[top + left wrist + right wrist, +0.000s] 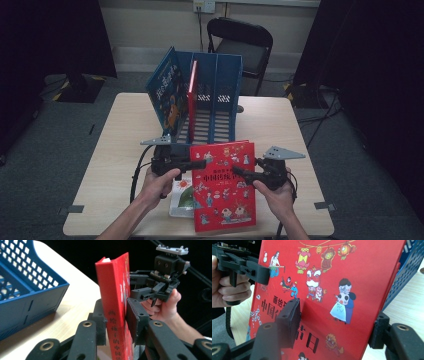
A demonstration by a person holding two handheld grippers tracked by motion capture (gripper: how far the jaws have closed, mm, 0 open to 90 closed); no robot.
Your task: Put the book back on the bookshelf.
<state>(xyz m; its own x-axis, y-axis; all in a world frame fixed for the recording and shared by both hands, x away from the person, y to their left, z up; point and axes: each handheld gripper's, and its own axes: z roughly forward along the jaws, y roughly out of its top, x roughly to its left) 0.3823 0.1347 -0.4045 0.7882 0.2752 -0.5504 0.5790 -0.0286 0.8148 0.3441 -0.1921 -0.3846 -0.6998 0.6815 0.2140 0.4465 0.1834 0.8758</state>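
Because the red picture book (223,185) is broad and stiff, it is taken from both side edges at once, raised off the table (295,125) in the lower centre of the high view; a grip on each side probably keeps it from swinging while it is brought toward the rack. The left gripper (200,164) has its jaws clamped on the spine edge, one pad on each cover, as the left gripper view shows in the lower middle of its frame; the right gripper (239,172) comes in from the opposite edge, one jaw lying against the front cover and the other behind the book's far edge, so it looks closed on the book too.

The blue file rack (225,85) stands in the upper centre of the high view, its slots open toward the person; a blue-covered book (167,92) leans in its leftmost slot and a thin red book (192,92) stands upright in the next, while the slots to the right look free. Another book with a white and green cover (182,197) lies flat on the table, just left of the held one.
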